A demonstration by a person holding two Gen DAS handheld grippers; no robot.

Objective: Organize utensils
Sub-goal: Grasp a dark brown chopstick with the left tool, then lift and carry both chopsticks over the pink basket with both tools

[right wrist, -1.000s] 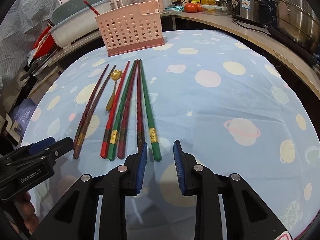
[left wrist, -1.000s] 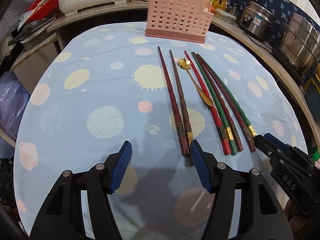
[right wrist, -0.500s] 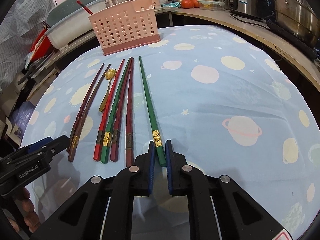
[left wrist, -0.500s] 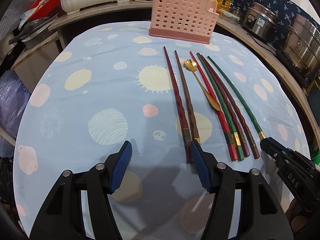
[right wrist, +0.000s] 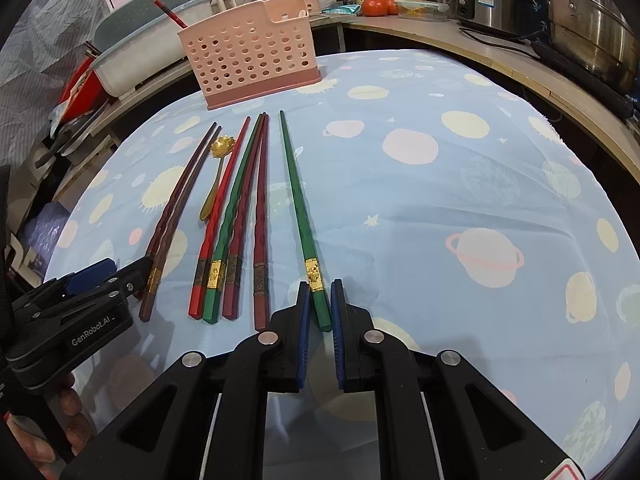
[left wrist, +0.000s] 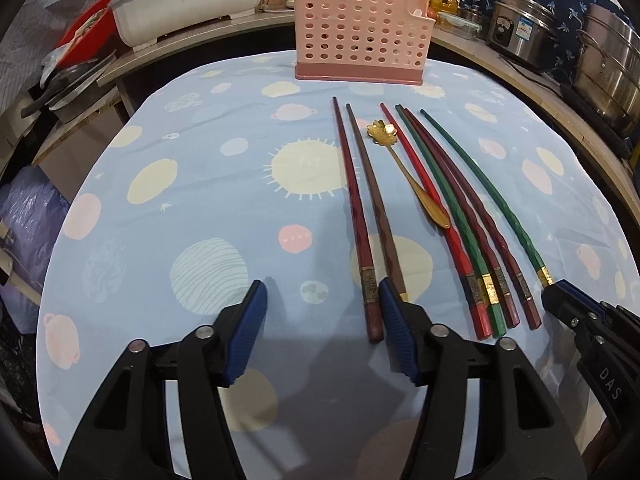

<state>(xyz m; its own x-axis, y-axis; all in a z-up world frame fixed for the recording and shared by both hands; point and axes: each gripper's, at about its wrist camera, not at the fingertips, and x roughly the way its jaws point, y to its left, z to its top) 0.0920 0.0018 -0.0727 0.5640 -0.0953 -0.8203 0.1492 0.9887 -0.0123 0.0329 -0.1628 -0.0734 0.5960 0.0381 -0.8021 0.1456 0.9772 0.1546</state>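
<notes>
Pale blue cloth printed with suns and planets covers the worktop, with a wooden counter curving behind it that carries steel pots, bottles and a white tub, all bent by the lens and hard to read. What the pink perforated basket holds cannot be made out through its holes. Seven chopsticks and a gold spoon lie in a row on the cloth in front of the basket. The right claw is clenched on the butt end of the outermost green chopstick, which sits apart from the rest. The left claw has just been narrowing; its right pad covers the end of a brown chopstick, nothing is pinched, and it remains released.
</notes>
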